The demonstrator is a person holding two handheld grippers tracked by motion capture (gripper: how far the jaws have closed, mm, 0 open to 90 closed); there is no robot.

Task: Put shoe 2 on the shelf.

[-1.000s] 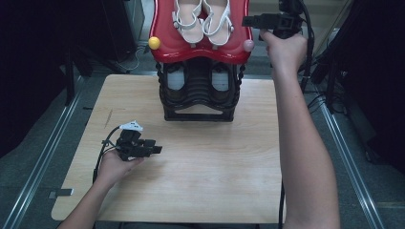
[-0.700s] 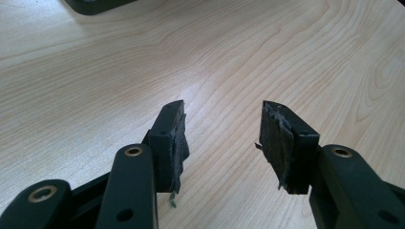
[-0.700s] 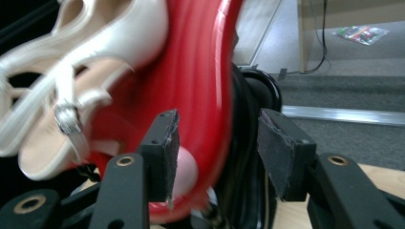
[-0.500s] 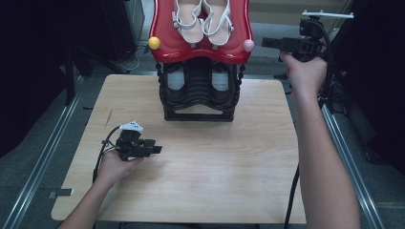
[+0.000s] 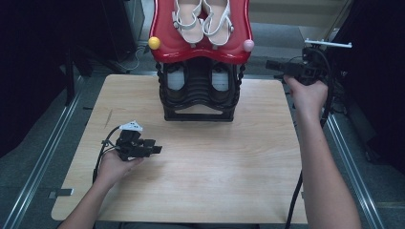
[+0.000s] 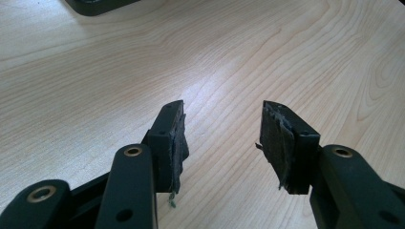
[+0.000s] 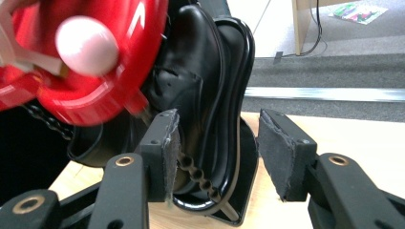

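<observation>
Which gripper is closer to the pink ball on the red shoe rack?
The right gripper is closer: it hangs just right of the pink ball, jaws open. The left gripper rests on the table, well in front of it.

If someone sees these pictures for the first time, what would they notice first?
Most likely the glossy red top tier of the shoe rack at the table's far edge, carrying white strappy sandals. Below it, black shoes sit in the black tier. The right gripper hovers open beside the rack; the left gripper rests open on the wooden table.
</observation>
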